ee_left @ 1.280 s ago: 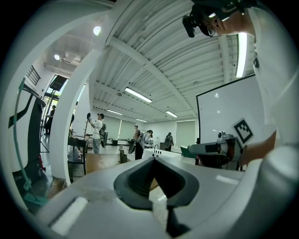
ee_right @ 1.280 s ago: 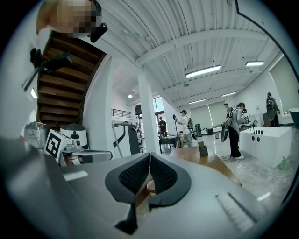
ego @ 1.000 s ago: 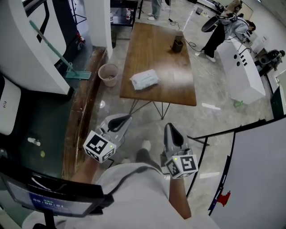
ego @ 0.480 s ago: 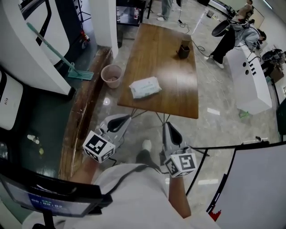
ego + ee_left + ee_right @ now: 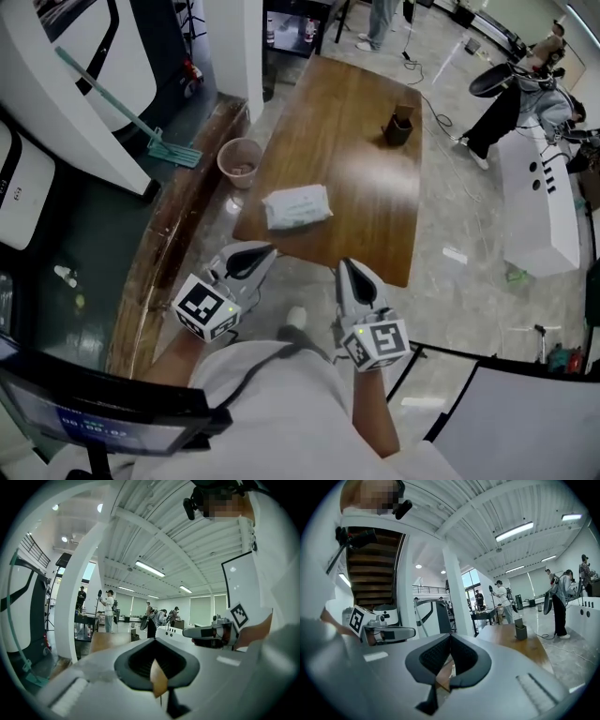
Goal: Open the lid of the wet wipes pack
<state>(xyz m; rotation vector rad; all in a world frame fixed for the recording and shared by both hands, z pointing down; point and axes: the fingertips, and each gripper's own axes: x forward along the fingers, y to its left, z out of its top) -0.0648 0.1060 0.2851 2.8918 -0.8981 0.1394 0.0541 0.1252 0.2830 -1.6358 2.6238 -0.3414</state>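
The wet wipes pack [image 5: 297, 206], white and pale green, lies flat near the front left of the wooden table [image 5: 366, 187]. My left gripper [image 5: 253, 253] is held just short of the table's near edge, below and left of the pack, jaws shut on nothing. My right gripper [image 5: 352, 274] hovers at the near edge, right of the pack, also shut and empty. In the left gripper view the shut jaws [image 5: 154, 639] point level over the table [image 5: 105, 641]. In the right gripper view the jaws [image 5: 450, 635] point along the tabletop [image 5: 511, 641].
A dark holder [image 5: 398, 127] stands at the table's far end. A pink bin [image 5: 241, 161] sits on the floor left of the table, with a green mop [image 5: 141, 131] beyond it. A person [image 5: 511, 103] bends over a white console [image 5: 539, 206] at the right.
The table and wipes pack have come closer in the head view. Both grippers, still shut, now reach the table's near edge instead of hanging over bare floor.
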